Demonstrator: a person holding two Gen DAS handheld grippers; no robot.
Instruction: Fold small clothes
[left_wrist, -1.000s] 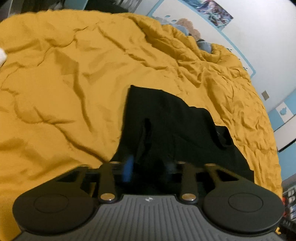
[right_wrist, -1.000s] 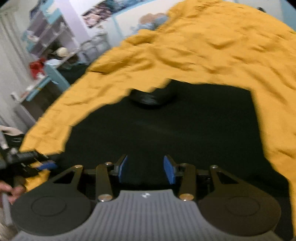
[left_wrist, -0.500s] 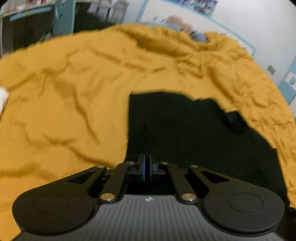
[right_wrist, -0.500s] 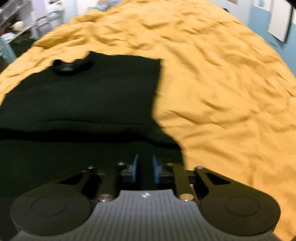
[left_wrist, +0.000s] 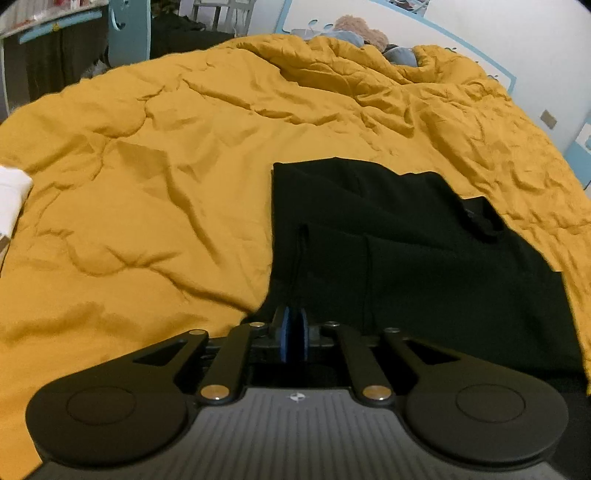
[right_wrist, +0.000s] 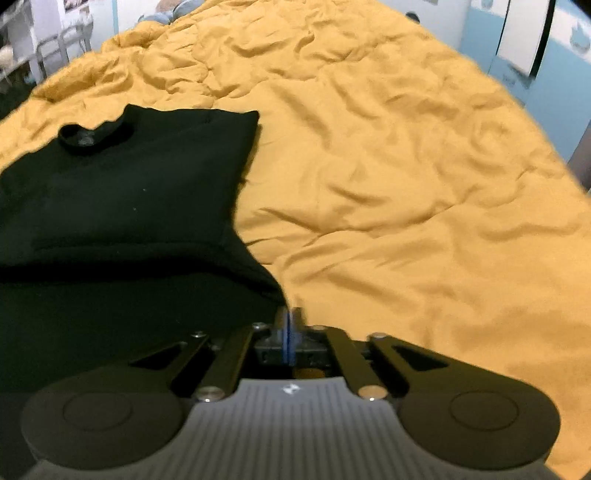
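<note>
On a rumpled mustard-yellow duvet (left_wrist: 155, 206), a black garment (left_wrist: 406, 258) lay partly folded, collar away from the cameras. The left gripper (left_wrist: 293, 334) pinched the garment's near left edge, its jaws easing open. The right gripper (right_wrist: 289, 332) was clamped on the near right corner.

Shirt (left_wrist: 406, 258): black knit cloth, matt, soft. Duvet (left_wrist: 166, 184): mustard woven cloth, matt, heavily creased. Left gripper (left_wrist: 293, 332) and right gripper (right_wrist: 289, 338): matt black plastic arms, ribbed grey plastic body, bright metal pivot pins, blue rubbery pads.
</note>
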